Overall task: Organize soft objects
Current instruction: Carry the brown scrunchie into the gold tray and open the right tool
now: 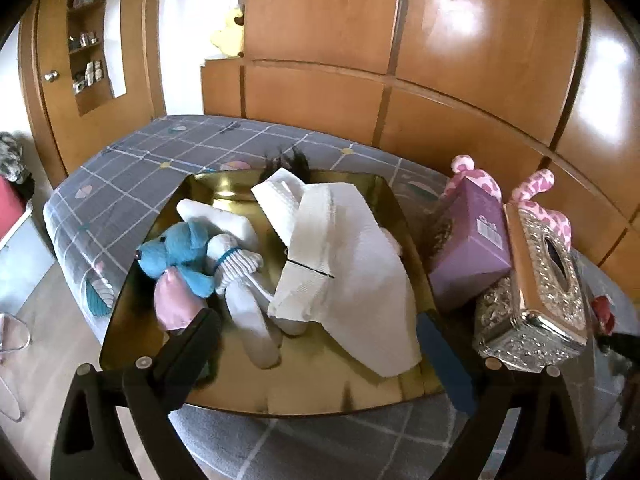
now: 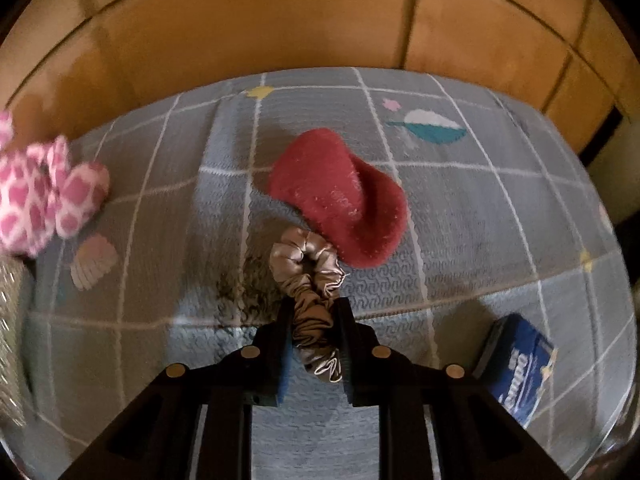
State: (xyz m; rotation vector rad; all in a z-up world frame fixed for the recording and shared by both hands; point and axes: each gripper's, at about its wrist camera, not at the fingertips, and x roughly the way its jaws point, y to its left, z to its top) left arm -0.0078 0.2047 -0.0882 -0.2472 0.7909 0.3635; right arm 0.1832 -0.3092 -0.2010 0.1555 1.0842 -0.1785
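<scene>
A gold tray [image 1: 362,390] rests on the grey checked bedspread [image 1: 152,164]. In it lie a blue and pink plush toy [image 1: 176,258], white socks [image 1: 248,308] and a folded white towel [image 1: 348,252]. My left gripper [image 1: 316,320] hangs wide open over the tray's near side, with nothing between its fingers. In the right wrist view my right gripper [image 2: 312,306] is shut on a beige satin scrunchie [image 2: 310,280] just above the bedspread [image 2: 480,240]. A red fuzzy sock [image 2: 344,196] lies just beyond the scrunchie.
Right of the tray stand a purple box [image 1: 472,248], an ornate silver tissue box [image 1: 540,284] and a pink spotted plush [image 1: 536,188]. The pink spotted plush [image 2: 44,196] lies left of my right gripper; a blue box [image 2: 520,364] lies right. A wooden wardrobe [image 1: 400,60] stands behind the bed.
</scene>
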